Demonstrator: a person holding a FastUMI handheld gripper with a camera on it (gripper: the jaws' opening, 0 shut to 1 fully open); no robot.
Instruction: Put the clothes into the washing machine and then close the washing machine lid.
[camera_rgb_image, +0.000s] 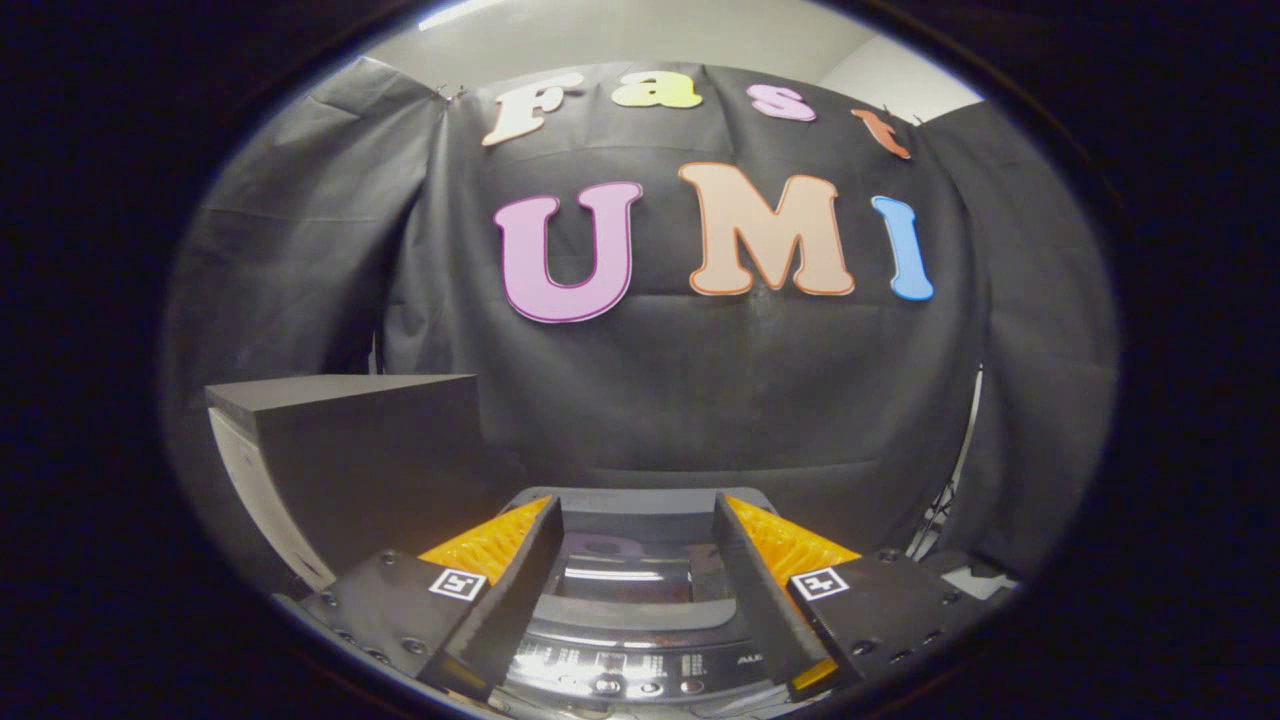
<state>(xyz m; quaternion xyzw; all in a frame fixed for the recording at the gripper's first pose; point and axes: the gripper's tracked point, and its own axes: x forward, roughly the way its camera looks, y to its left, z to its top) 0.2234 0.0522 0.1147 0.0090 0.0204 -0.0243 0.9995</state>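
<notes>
Fingers of the gripper (636, 520) stand spread wide apart, with nothing between them, so the tool is released and grips nothing. Through the gap between the fingers the washing machine (634, 620) is seen from above, directly under and just ahead of the fingertips. Its lid (628, 572) looks like a dark, shiny panel that reflects the booth wall, and it seems to lie flat over the opening, though the fingers cover both of its sides, so I cannot say for sure that it is fully closed. What is inside the drum cannot be told, because the shiny surface shows only reflections; the clothes cannot be made out in it. Nearer to the gripper, along the front of the machine, runs a control panel (625, 672) with small buttons and light markings, too small to read.

To the left of the machine, beyond the left finger, stands a dark block-shaped box (375, 450) with a flat top and a pale side face; it is taller than the machine's top and close beside it. Behind everything hangs the black cloth wall (700, 400) of the booth, with folds, and above it a pale ceiling (640, 45).
</notes>
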